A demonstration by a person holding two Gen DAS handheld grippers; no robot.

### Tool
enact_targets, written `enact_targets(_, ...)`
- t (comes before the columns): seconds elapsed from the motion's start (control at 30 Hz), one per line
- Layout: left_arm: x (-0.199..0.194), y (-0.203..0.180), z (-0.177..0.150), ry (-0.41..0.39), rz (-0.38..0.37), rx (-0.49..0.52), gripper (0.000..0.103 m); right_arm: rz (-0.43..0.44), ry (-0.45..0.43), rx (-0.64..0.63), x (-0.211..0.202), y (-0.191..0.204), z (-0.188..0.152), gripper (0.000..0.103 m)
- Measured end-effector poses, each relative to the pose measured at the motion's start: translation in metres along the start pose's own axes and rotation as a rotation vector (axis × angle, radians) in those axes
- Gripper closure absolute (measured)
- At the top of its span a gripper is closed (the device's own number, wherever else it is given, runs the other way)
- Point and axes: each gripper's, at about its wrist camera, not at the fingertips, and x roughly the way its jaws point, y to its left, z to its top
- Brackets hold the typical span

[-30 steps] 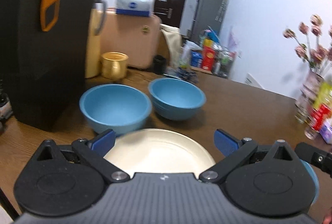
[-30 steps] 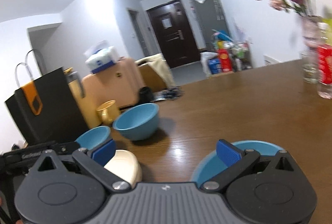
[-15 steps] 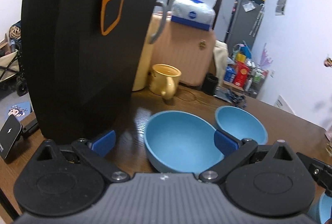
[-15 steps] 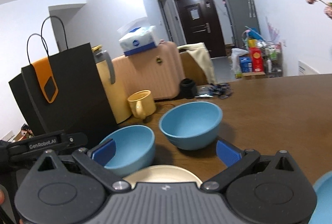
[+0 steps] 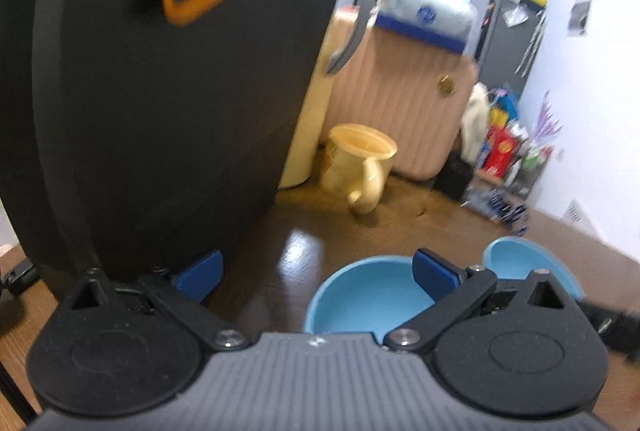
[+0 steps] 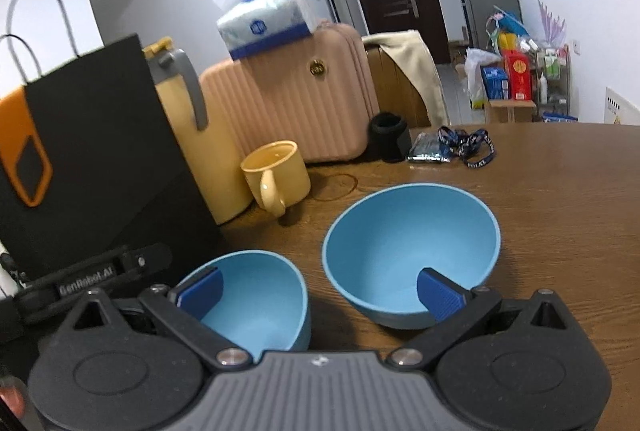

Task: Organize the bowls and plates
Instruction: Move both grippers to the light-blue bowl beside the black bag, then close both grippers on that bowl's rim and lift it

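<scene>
Over the left end of the desk (image 6: 560, 191), both of my tongs have swung away from the plates. A second ago my left tongs (image 5: 316, 277) looked down on the cream plate; now that plate is out of both views, and the left camera faces the black paper bag (image 5: 152, 91) close up, with the near blue bowl (image 5: 360, 299) just under my right-hand finger. My right tongs (image 6: 320, 289) have left the blue plate, also out of view now, and hang above the two bowls: the left pad over the near blue bowl (image 6: 256, 303), the right pad over the rim of the far blue bowl (image 6: 412, 247). Both pairs of tongs stand wide open and carry nothing.

I judge this means the bowls come first: the two stand just beside each other, upright, apart, and one could be nested in the other.

Around them, the yellow mug (image 6: 276, 175) stands behind the bowls, near the tall yellow jug (image 6: 192, 135) and the pink suitcase (image 6: 296, 99). The bag stands just beside the near bowl on its left and crowds my left tongs, so there is little room to approach from that side. A lanyard (image 6: 468, 147) lies well apart, further back.
</scene>
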Motion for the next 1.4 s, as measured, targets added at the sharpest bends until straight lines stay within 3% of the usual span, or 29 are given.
enact_targets(0.17,-0.002,0.002,-0.006,-0.017,-0.016,0.011,0.0,0.051,0.095,0.03,0.016,-0.003,0.001,0.0)
enact_targets(0.4,-0.007,0.003,-0.012,-0.003,0.005,0.008,0.0,0.052,0.127,0.027,0.018,0.003,-0.006,0.0)
enact_targets(0.57,-0.004,-0.002,-0.018,0.058,-0.035,0.024,0.004,0.042,0.169,0.049,0.032,0.001,-0.012,0.01)
enact_targets(0.67,-0.005,-0.003,-0.022,0.073,-0.05,0.023,0.013,0.052,0.184,0.056,0.038,0.001,-0.015,0.015)
enact_targets(0.73,-0.004,-0.002,-0.023,0.098,-0.077,0.006,0.028,0.058,0.19,0.062,0.041,0.002,-0.016,0.024)
enact_targets(0.9,0.005,0.002,-0.025,0.151,-0.076,-0.024,0.046,0.08,0.203,0.1,0.049,-0.003,-0.02,0.043)
enact_targets(1.03,0.011,0.004,-0.027,0.186,-0.078,-0.041,0.053,0.092,0.212,0.133,0.054,-0.008,-0.022,0.056)
enact_targets(1.4,0.027,0.007,-0.032,0.258,-0.091,-0.063,0.073,0.142,0.242,0.153,0.063,-0.008,-0.027,0.077)
